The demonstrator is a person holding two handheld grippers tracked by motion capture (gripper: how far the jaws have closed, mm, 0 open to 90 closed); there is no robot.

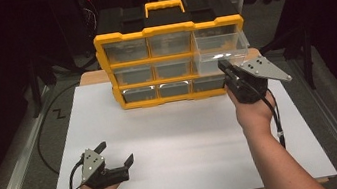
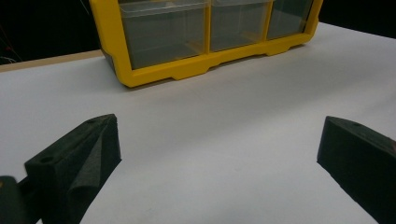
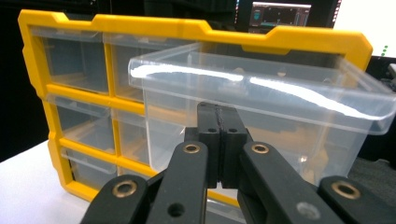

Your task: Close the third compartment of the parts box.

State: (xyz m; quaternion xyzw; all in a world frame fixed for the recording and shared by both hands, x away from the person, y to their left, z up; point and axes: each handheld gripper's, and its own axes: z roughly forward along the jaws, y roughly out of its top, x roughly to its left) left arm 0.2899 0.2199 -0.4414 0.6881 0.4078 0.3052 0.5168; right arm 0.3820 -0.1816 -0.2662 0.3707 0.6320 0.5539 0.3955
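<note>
A yellow-framed organiser [image 1: 167, 28] with clear drawers stands at the back of the white sheet. Its top right drawer [image 1: 220, 45] is pulled well out of its slot. My right gripper [image 1: 223, 65] is shut, its tips against the drawer's front. In the right gripper view the closed jaws [image 3: 219, 109] sit just under the lip of the clear drawer [image 3: 280, 88], in front of its wall; I see nothing between them. My left gripper [image 1: 116, 151] rests open near the front left of the sheet. In its own view the left gripper [image 2: 219, 135] faces the organiser's bottom row [image 2: 168, 70], far off.
The white sheet [image 1: 178, 138] covers most of a wooden table [image 1: 90, 78]. A black case with a yellow handle [image 1: 164, 7] sits behind or on top of the organiser. Dark floor and metal rails surround the table. A screen [image 3: 280, 14] glows behind the organiser.
</note>
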